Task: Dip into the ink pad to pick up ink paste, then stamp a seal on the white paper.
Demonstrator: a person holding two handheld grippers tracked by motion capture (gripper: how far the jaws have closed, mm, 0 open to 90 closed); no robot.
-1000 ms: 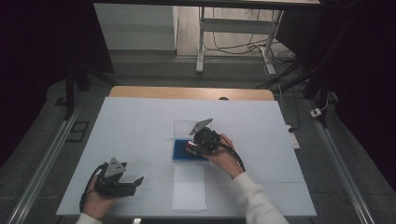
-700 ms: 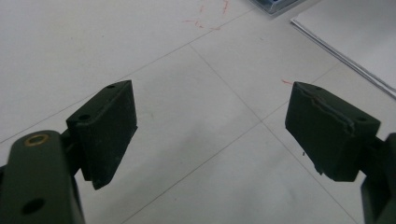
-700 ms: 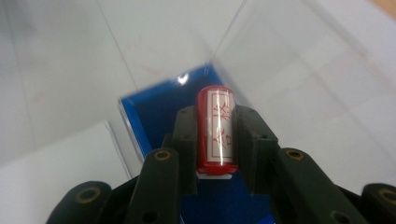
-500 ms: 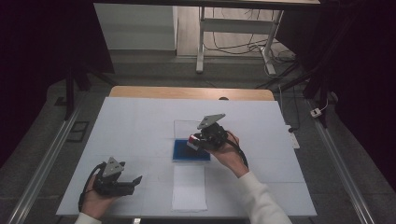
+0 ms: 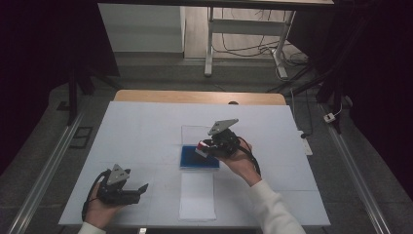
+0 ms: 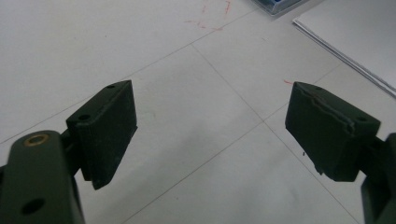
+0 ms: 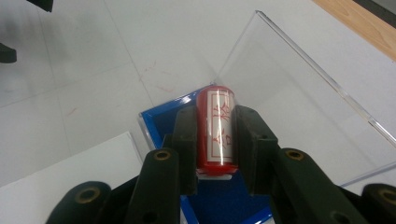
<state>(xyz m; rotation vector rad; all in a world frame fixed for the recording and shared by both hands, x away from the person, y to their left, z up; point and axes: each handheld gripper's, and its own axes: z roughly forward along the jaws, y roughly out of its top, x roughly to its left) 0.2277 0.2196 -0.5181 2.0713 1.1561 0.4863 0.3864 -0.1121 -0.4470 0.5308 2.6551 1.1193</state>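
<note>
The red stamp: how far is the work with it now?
Done: the clear lid is open and the red stamp is gripped in the right gripper. In hand: it hangs above the blue ink pad. Left, probably: stamping the white paper. The left gripper rests open.

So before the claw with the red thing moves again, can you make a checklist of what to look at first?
1. Grip on the red stamp: the right claw is shut on it, pads on both sides. Ok.
2. Stamp clear of the blue tray: it hangs above the tray, not touching it. Ok.
3. Clear lid: it stands open behind the tray, close beside the stamp; watch for a bump. Cannot tell if there is room.
4. White paper: lies flat on the table in front of the tray. Ok.
5. Left claw: open, holding nothing, off to the side over the table. Ok.
</note>
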